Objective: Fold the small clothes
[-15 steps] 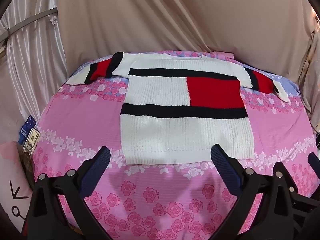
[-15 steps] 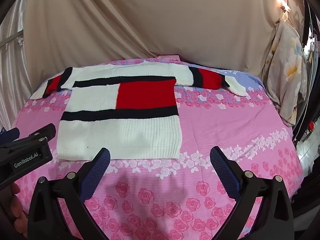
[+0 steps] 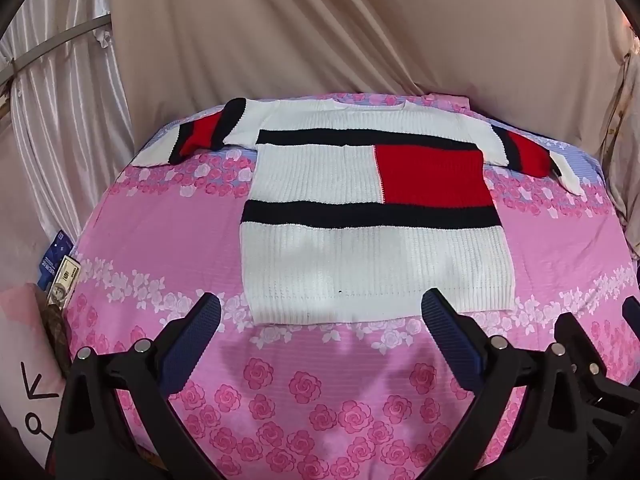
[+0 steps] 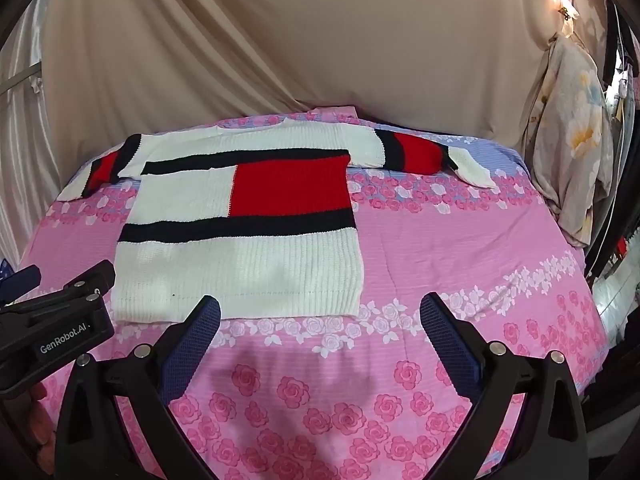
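Note:
A small knit sweater (image 3: 372, 256), white with black bands and a red block, lies flat and spread out on the pink floral bedsheet (image 3: 320, 400), both sleeves stretched sideways. It also shows in the right wrist view (image 4: 240, 268). My left gripper (image 3: 320, 312) is open and empty, hovering just short of the sweater's hem. My right gripper (image 4: 320, 312) is open and empty, near the hem's right corner. The left gripper's body (image 4: 52, 320) shows at the left of the right wrist view.
Beige curtains (image 3: 340, 32) hang behind the bed. A floral garment (image 4: 572, 140) hangs at the right. A blue packet and a banknote (image 3: 60, 268) lie at the bed's left edge beside a pink pillow (image 3: 20, 360).
Both grippers have edged slightly forward toward the sweater's hem. The sweater has not moved.

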{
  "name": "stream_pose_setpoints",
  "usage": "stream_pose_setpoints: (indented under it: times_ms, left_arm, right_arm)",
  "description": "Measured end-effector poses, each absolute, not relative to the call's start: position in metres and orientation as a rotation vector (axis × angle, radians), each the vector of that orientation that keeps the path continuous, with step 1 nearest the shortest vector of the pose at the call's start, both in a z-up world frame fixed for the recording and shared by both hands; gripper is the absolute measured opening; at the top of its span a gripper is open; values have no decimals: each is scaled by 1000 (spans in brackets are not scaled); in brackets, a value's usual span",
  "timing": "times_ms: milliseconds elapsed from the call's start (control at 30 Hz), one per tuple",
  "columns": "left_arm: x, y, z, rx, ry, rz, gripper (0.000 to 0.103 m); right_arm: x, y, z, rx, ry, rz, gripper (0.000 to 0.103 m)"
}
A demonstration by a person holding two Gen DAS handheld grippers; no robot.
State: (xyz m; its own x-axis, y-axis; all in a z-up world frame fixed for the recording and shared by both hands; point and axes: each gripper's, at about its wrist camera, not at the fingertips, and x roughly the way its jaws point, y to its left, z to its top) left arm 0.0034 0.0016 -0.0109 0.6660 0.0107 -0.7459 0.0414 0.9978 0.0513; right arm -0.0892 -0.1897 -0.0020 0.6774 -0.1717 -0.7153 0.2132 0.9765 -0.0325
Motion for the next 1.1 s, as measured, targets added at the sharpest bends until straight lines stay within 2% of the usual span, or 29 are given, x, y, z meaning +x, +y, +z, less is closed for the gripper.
stream_pose_setpoints:
  times_ms: [1100]
  left_arm:
    - [-1,-2,-15,87,841,-4,98]
  right_arm:
    - [-84,-186,0,56,800,-223,98]
